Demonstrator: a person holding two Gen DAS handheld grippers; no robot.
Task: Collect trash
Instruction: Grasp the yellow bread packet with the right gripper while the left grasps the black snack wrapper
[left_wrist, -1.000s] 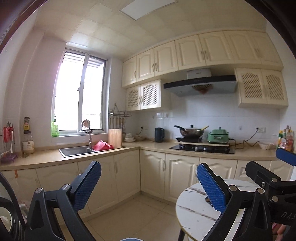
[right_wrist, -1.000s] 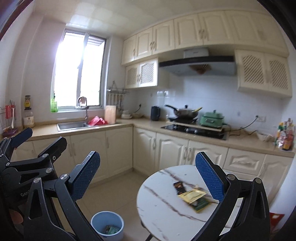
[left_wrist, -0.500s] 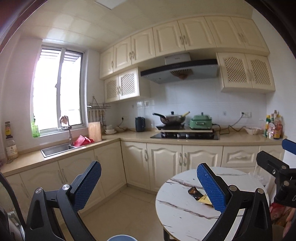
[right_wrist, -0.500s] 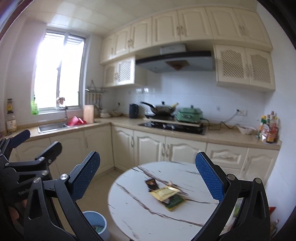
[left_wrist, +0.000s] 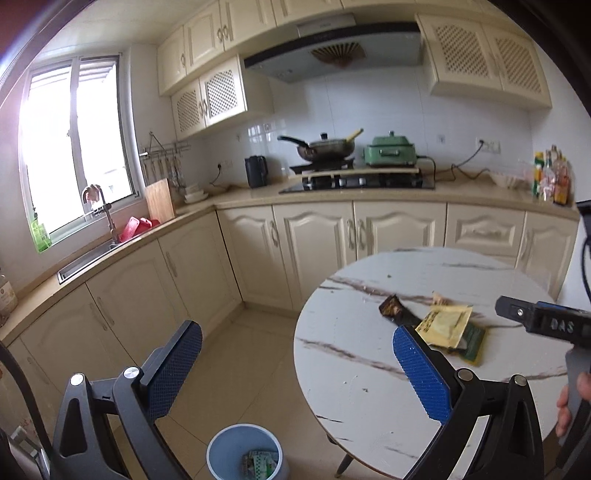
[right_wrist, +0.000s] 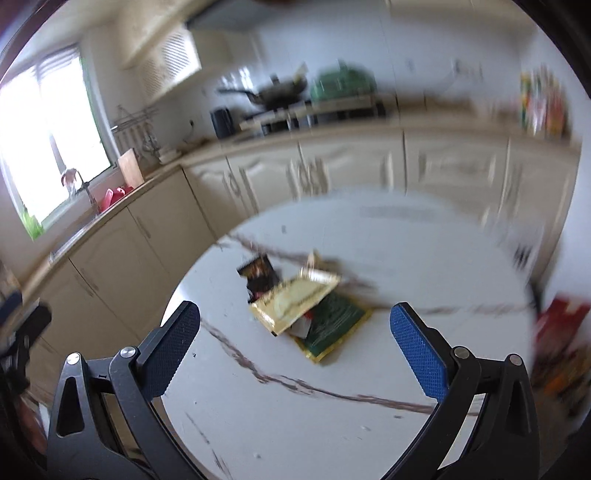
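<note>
Three wrappers lie in a loose pile on the round white marble table (left_wrist: 369, 387): a yellow packet (right_wrist: 295, 299) on top, a green packet (right_wrist: 334, 325) under it, and a dark brown wrapper (right_wrist: 260, 275) behind. They also show in the left wrist view, with the yellow packet (left_wrist: 445, 323) beside the right finger. My right gripper (right_wrist: 295, 354) is open and empty, above the table, with the pile ahead between its fingers. My left gripper (left_wrist: 299, 369) is open and empty at the table's left edge. A blue bin (left_wrist: 245, 454) with some trash stands on the floor below.
Cream kitchen cabinets (left_wrist: 314, 251) run behind the table, with a hob, a pan (left_wrist: 325, 147) and a green cooker (left_wrist: 391, 149) on the counter. A sink (left_wrist: 88, 254) sits under the window. A red packet (right_wrist: 561, 321) shows blurred at the table's right.
Both grippers have swung right and tilted down toward the table. The wrappers now sit closer and lower in both views. The bin has come into the left wrist view. Both stay open.
</note>
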